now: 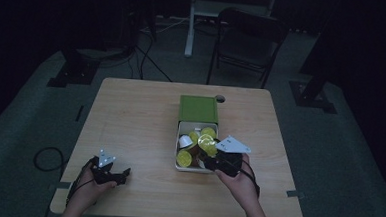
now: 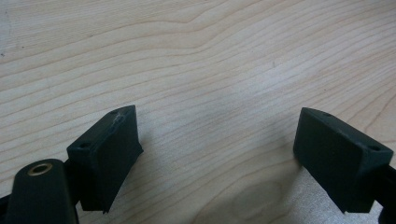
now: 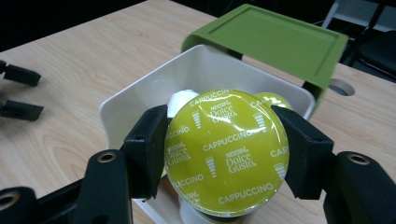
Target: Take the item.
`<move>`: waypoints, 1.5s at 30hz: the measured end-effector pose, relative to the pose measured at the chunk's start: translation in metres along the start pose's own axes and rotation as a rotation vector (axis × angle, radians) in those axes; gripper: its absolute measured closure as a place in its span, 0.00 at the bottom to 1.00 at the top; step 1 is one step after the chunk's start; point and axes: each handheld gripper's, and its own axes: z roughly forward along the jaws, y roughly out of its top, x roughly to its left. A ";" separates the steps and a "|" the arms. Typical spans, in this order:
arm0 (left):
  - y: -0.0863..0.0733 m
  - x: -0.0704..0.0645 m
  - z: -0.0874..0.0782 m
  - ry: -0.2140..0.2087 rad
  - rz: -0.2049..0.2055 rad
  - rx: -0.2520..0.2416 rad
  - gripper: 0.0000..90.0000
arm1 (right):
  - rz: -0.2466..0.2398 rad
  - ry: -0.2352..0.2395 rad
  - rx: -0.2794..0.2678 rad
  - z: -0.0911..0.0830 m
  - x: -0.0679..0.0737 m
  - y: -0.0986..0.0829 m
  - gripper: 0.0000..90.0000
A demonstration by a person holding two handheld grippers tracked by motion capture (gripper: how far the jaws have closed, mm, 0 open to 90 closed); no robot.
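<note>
The right gripper point(image 3: 226, 156) has its jaws clamped across the rim of a yellow-green cappuccino capsule point(image 3: 227, 151), held just above the white box point(image 3: 140, 95) with its green lid point(image 3: 275, 39) at the far end. Light and rigid, with a thin foil top, the capsule is probably best gripped at its sides. About five capsules show in the box. The left gripper point(image 1: 111, 173) rests on the wooden counter point(image 1: 135, 120), jaws apart.

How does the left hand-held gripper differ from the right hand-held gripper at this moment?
The left hand-held gripper is open and holds nothing; the right hand-held gripper is shut on a yellow-green capsule. The left one is low over bare table, near its front edge; the right one is at the white box of capsules. Both have two black jaws and a grey plate on top.
</note>
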 end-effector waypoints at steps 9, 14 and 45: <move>0.000 0.000 0.000 0.000 0.000 0.000 0.17 | 0.024 -0.028 -0.021 -0.008 -0.012 -0.001 0.44; 0.000 0.000 0.000 0.000 0.000 0.001 0.17 | 0.035 -0.045 -0.025 -0.010 -0.017 -0.004 0.44; 0.000 0.000 0.000 0.000 0.000 0.000 0.17 | 0.134 -0.207 0.008 -0.020 -0.071 -0.044 0.44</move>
